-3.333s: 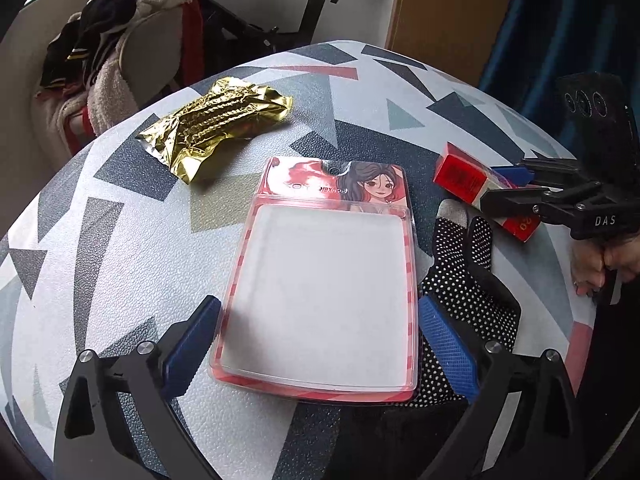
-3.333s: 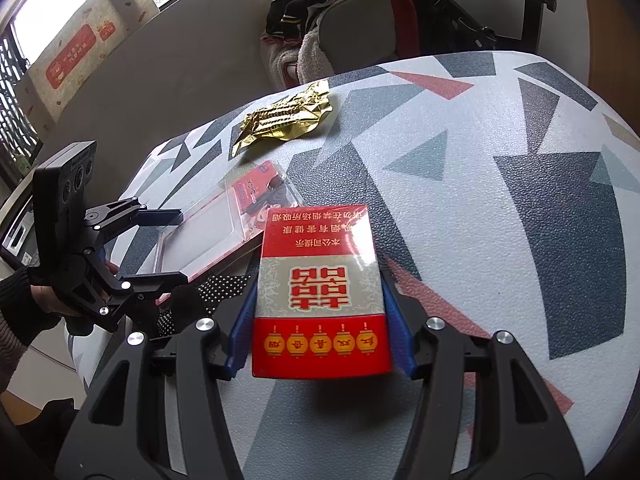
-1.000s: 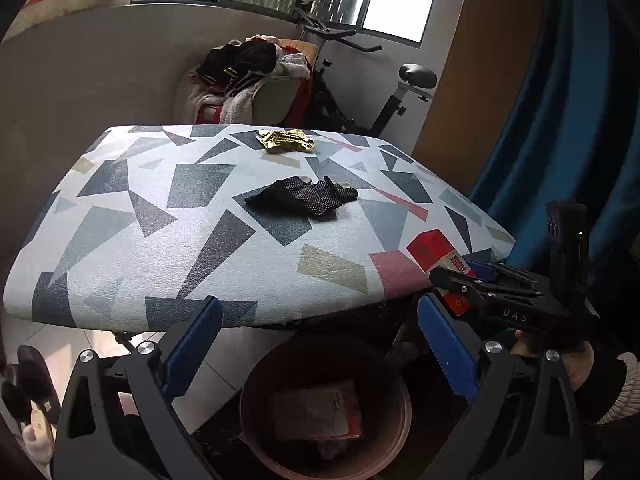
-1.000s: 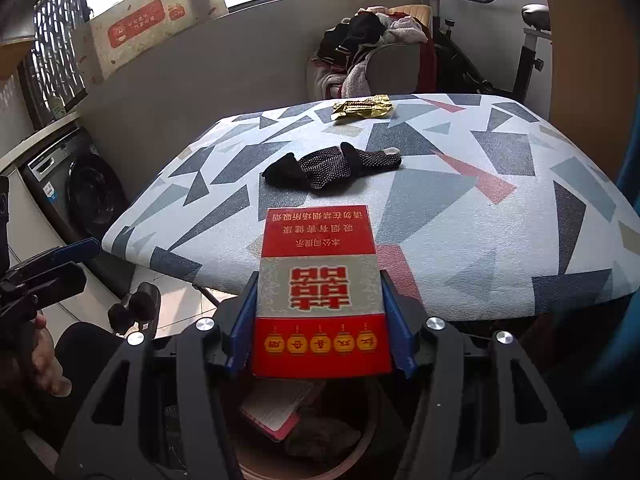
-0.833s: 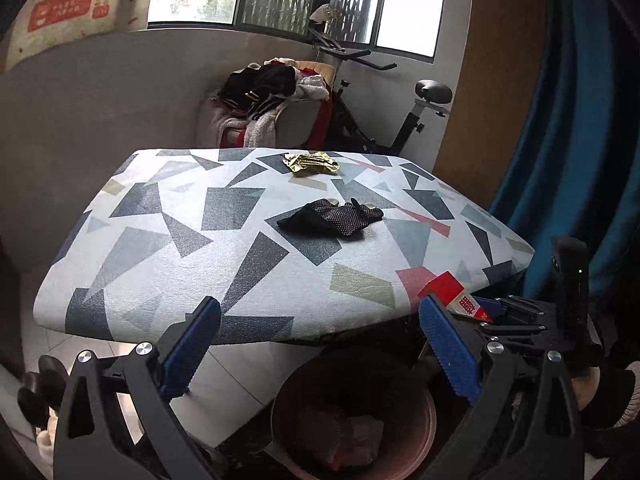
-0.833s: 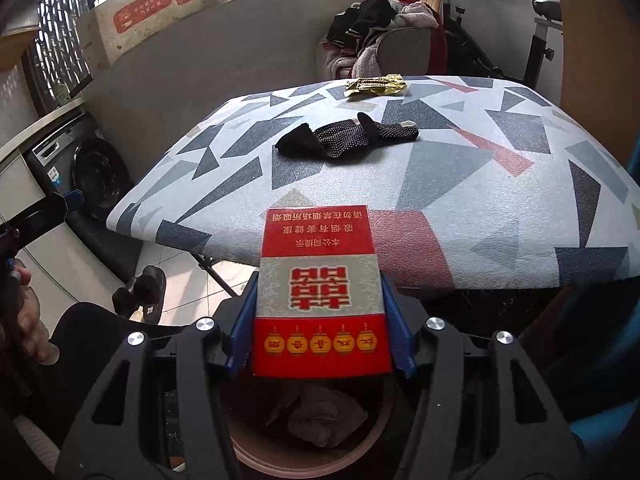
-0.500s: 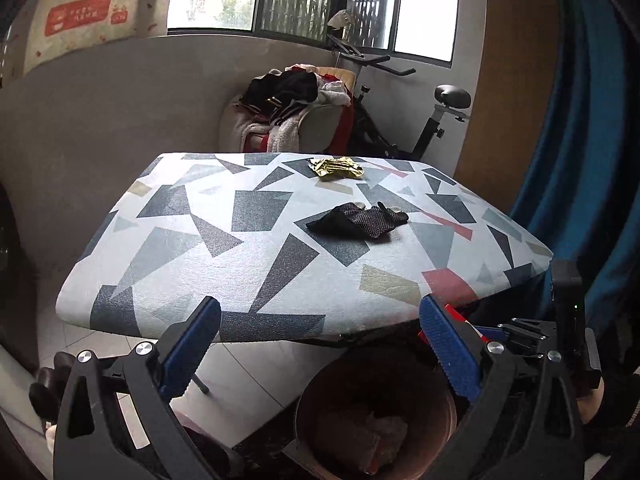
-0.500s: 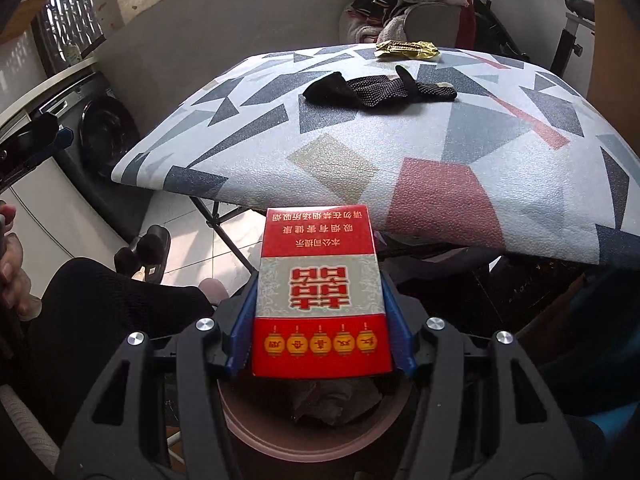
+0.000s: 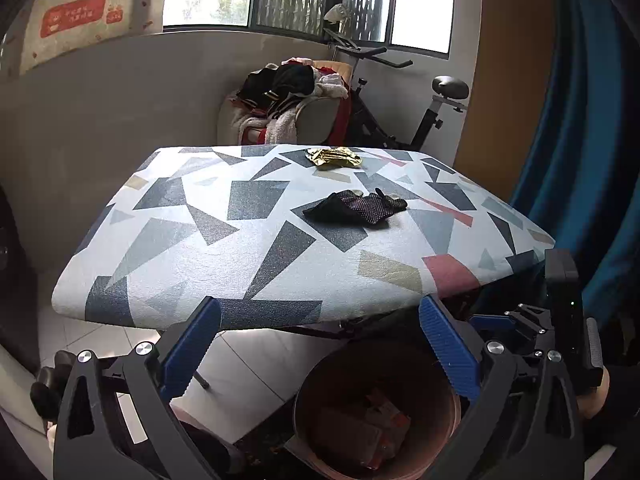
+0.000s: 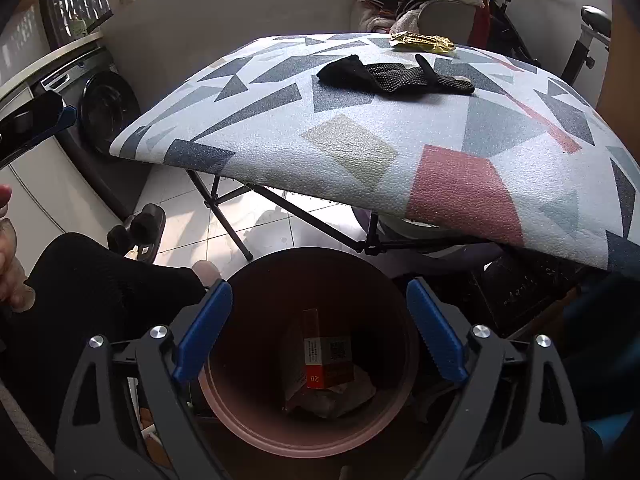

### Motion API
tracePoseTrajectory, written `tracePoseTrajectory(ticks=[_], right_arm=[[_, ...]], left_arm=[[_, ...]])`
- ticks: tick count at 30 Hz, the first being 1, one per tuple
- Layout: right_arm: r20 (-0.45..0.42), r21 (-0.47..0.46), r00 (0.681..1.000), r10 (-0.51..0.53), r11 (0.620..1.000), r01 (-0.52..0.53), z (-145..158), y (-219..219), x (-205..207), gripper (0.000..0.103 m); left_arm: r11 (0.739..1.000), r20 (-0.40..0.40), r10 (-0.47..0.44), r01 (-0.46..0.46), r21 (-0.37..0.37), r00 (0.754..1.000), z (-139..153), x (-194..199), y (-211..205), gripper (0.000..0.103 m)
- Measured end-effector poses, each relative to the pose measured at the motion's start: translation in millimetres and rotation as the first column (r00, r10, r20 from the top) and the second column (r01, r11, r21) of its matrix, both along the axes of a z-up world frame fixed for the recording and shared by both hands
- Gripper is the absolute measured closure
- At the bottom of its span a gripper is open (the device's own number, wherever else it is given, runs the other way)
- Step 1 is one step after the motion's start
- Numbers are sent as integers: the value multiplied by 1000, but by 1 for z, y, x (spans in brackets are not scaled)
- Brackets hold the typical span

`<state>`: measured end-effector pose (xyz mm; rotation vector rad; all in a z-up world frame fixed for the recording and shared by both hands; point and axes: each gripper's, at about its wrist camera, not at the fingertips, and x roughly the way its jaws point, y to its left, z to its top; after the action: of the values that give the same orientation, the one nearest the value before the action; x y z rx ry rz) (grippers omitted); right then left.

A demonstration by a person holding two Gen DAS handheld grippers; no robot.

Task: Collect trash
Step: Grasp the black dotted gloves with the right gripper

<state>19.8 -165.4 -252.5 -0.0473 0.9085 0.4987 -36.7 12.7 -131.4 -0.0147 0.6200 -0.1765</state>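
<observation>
The right gripper [image 10: 318,322] jaws have just been opening and now stand released with nothing between them; the red box [image 10: 326,364] lies in the bin [image 10: 248,432] directly below, on crumpled waste. The left gripper [image 9: 320,344] jaws are likewise spread wide and empty, above the same bin [image 9: 304,396]. The drop appears complete; to finish the step well, raise the right gripper clear of the rim before swinging toward the counter [image 10: 360,148], keeping the jaws apart for the next pick. The gold wrapper [image 10: 422,43] at the far counter edge is the likely remaining trash; the black glove [image 10: 396,74] lies nearer, and whether it counts as trash cannot be judged. The bin's base is cut off by the gripper bodies, its deeper contents are dim in the left view, and the box print is too small to read
</observation>
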Motion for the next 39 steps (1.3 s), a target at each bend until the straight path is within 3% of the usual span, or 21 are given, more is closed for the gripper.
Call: tracePoseTrajectory(ticks=[7, 14, 25, 32, 36, 39], right_arm=[[-20, -13, 999, -43, 999, 43, -6, -5, 7, 6], [16, -26, 996, -82, 996, 83, -5, -9, 10, 6], [43, -21, 992, -115, 993, 116, -3, -14, 13, 6], [45, 11, 989, -143, 990, 143, 7, -24, 25, 6], [83, -21, 988, -128, 991, 131, 24, -26, 52, 6], [138, -108, 988, -68, 991, 84, 39, -16, 82, 6]], left_arm=[[999, -22, 45, -45, 8, 999, -20, -2, 2, 6], [998, -86, 58, -56, 34, 995, -48, 1, 1, 6], [995, -124, 104, -103, 14, 987, -59, 7, 11, 6], [993, -115, 116, -115, 21, 987, -60, 11, 14, 6], [991, -72, 131, -130, 31, 989, -54, 14, 17, 6], [987, -47, 155, -153, 52, 987, -54, 19, 19, 6]])
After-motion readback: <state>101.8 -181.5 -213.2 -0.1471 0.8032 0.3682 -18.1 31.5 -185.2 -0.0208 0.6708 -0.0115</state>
